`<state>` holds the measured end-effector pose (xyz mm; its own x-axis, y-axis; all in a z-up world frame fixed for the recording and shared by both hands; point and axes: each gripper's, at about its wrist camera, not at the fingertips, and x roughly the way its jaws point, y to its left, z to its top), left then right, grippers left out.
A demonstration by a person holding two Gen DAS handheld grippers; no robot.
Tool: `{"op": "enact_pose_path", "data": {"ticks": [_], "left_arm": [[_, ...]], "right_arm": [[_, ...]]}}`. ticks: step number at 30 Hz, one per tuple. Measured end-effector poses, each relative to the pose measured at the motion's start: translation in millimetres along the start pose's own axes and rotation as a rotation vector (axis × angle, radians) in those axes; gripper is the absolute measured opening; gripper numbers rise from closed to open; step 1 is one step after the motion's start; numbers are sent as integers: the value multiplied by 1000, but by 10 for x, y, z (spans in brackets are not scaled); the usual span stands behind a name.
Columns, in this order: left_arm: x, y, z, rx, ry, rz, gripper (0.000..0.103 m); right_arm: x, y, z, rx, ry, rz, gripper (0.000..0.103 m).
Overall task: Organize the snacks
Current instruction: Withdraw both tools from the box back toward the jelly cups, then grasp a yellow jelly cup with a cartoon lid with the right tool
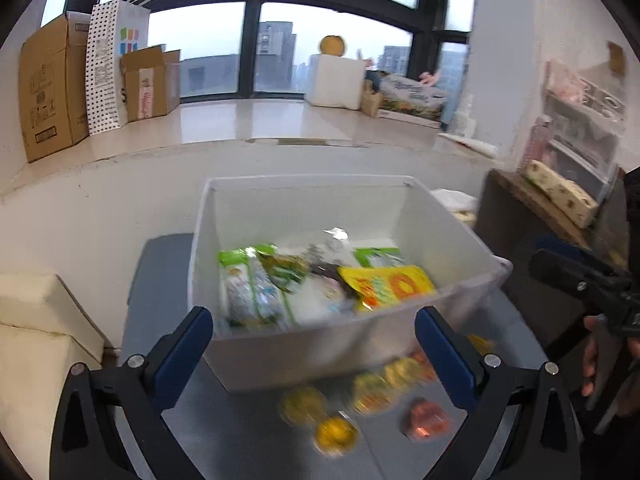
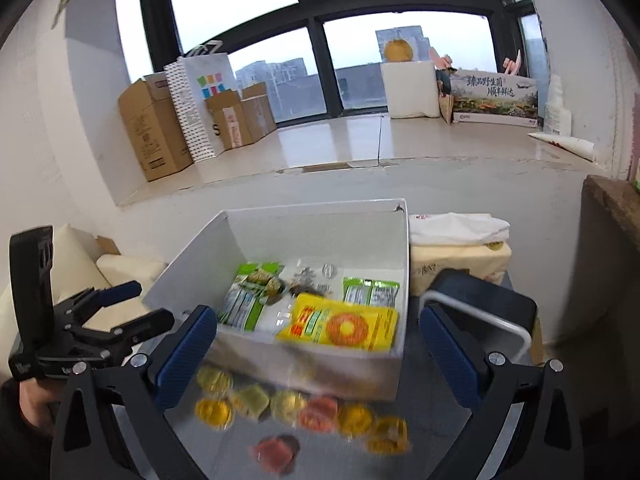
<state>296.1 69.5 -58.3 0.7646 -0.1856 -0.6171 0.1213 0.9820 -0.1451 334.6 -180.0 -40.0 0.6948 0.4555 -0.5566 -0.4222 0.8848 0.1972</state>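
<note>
A white plastic bin [image 1: 304,352] [image 2: 276,236] stands on a grey table [image 1: 240,440] [image 2: 432,420]. Inside lie a yellow snack pack [image 1: 390,286] [image 2: 344,326], green-and-white packets [image 1: 256,292] [image 2: 248,300] and a clear wrapper. Several small yellow and orange jelly cups [image 1: 336,434] [image 2: 288,402] sit on the table in front of the bin. My left gripper [image 1: 314,354] is open, its blue pads straddling the bin's near wall with nothing held. My right gripper [image 2: 318,354] is open too, above the cups. Each gripper shows in the other's view, the right [image 1: 592,284] and the left [image 2: 116,312].
Cream cushions [image 1: 40,340] lie to the left. A dark stool with a white rail [image 2: 484,316] and a tissue pack [image 2: 460,256] stand right of the bin. A brown shelf [image 1: 532,208] is at the right. Cardboard boxes [image 2: 156,136] and bags line the window sill.
</note>
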Motion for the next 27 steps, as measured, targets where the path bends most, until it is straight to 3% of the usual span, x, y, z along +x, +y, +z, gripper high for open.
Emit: {"op": "enact_pose_path", "data": {"ticks": [6, 8, 11, 15, 21, 27], "left_arm": [[-533, -227, -524, -45, -21, -65, 103], [-653, -283, -713, -61, -16, -49, 103], [-787, -369, -979, -62, -10, -11, 103], [-839, -434, -1284, -81, 20, -32, 103], [-842, -438, -1538, -102, 62, 4, 103], [-863, -448, -1554, -88, 65, 21, 103]], "right_arm": [[-568, 66, -584, -7, -38, 14, 103], [-680, 87, -811, -6, -28, 11, 103], [-758, 135, -1138, -12, 2, -6, 103], [-660, 100, -1446, -8, 67, -31, 103], [-351, -111, -1363, 16, 113, -56, 103], [118, -384, -1140, 48, 167, -120, 103]]}}
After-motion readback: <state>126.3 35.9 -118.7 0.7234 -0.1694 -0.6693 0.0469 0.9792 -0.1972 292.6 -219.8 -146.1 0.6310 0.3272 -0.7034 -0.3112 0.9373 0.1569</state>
